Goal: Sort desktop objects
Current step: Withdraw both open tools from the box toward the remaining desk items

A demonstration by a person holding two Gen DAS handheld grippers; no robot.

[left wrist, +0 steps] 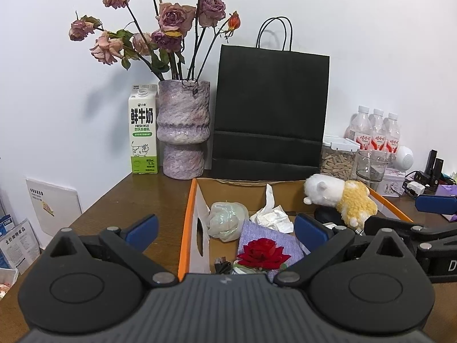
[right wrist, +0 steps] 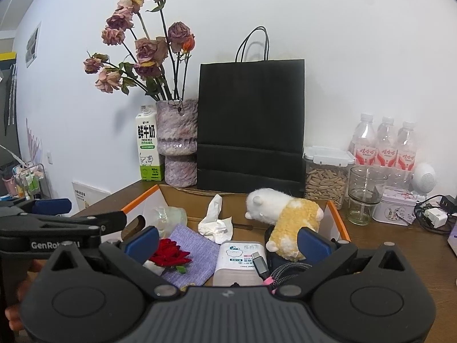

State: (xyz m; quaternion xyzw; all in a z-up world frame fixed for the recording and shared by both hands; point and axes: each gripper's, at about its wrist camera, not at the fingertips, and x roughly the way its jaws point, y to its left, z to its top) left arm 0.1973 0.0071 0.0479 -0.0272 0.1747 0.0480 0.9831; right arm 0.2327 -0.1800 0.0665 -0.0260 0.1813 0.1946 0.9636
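An open cardboard box with orange edges (left wrist: pixel 186 223) (right wrist: pixel 338 223) sits on the brown desk. It holds a red rose (left wrist: pixel 264 253) (right wrist: pixel 170 254) on a purple cloth (left wrist: pixel 282 243) (right wrist: pixel 197 247), a crumpled tissue (left wrist: pixel 272 214) (right wrist: pixel 217 223), a clear plastic wad (left wrist: pixel 227 220) (right wrist: pixel 168 214), a white and yellow plush toy (left wrist: pixel 340 197) (right wrist: pixel 285 217), a white power bank (right wrist: pixel 238 260) and a braided cable (right wrist: pixel 281 271). My left gripper (left wrist: pixel 225 228) is open above the box's near side. My right gripper (right wrist: pixel 228 238) is open above the box, empty.
Behind the box stand a black paper bag (left wrist: pixel 270 114) (right wrist: pixel 251 123), a purple vase of dried roses (left wrist: pixel 184 128) (right wrist: pixel 178 143) and a milk carton (left wrist: pixel 142 131) (right wrist: pixel 149 148). To the right are a snack jar (right wrist: pixel 327 177), a glass (right wrist: pixel 364 194), water bottles (right wrist: pixel 385 145) and a tin (right wrist: pixel 395 205).
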